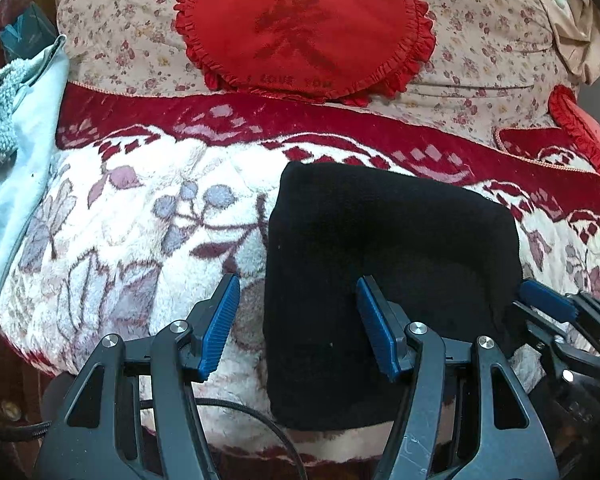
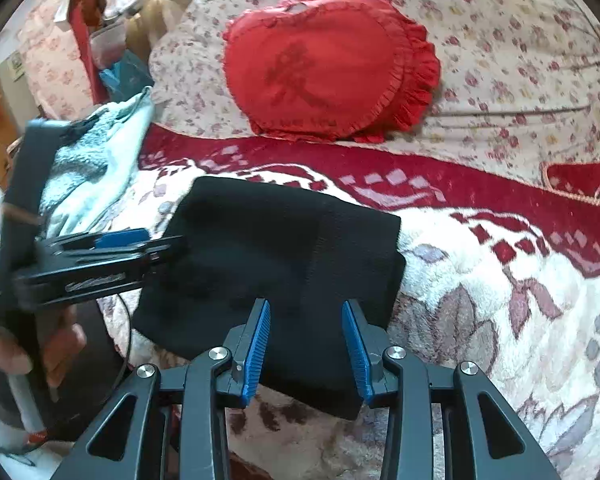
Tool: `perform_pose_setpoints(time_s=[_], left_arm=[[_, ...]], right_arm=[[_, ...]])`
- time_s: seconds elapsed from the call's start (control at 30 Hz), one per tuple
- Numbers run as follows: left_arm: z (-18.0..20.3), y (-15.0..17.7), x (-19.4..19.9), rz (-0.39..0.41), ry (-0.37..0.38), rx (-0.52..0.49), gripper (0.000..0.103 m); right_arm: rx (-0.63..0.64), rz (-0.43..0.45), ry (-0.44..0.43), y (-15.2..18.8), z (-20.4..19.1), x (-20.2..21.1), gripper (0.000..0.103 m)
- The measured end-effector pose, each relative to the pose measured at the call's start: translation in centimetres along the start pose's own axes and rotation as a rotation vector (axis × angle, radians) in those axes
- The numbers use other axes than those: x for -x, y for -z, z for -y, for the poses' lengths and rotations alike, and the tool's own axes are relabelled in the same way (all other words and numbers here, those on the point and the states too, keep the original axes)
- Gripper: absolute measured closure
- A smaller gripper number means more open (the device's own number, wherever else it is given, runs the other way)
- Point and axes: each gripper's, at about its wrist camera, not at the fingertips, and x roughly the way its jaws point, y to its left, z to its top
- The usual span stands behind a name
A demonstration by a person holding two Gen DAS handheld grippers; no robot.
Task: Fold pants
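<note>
The black pants (image 1: 392, 248) lie folded into a thick rectangle on the plush red-and-white blanket (image 1: 148, 216). My left gripper (image 1: 298, 282) is open and hovers over the pants' left edge, with one finger over the blanket and the other over the black cloth. In the right wrist view the pants (image 2: 284, 240) fill the middle. My right gripper (image 2: 306, 306) is open just above their near right part, and its pads do not pinch the cloth. It also shows at the pants' right edge in the left wrist view (image 1: 540, 300). A hand (image 2: 56, 344) holds the left gripper (image 2: 156, 242) at the pants' left side.
A red heart-shaped frilled pillow (image 1: 300, 28) rests on a floral quilt (image 1: 480, 40) behind the blanket. A pale blue fleece garment (image 1: 16, 168) lies at the left. A second red pillow (image 1: 584, 136) sits at the far right. The bed's front edge is just below the grippers.
</note>
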Motion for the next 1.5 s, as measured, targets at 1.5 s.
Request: perform_pose_setpoints(time_s=[1.5], left_arm=[[-2.9, -0.4, -4.1, -0.093, 0.307, 0.111, 0.018]], right_arm=[[-0.300, -0.016, -0.244, -0.3, 7.3, -4.8, 0.039]])
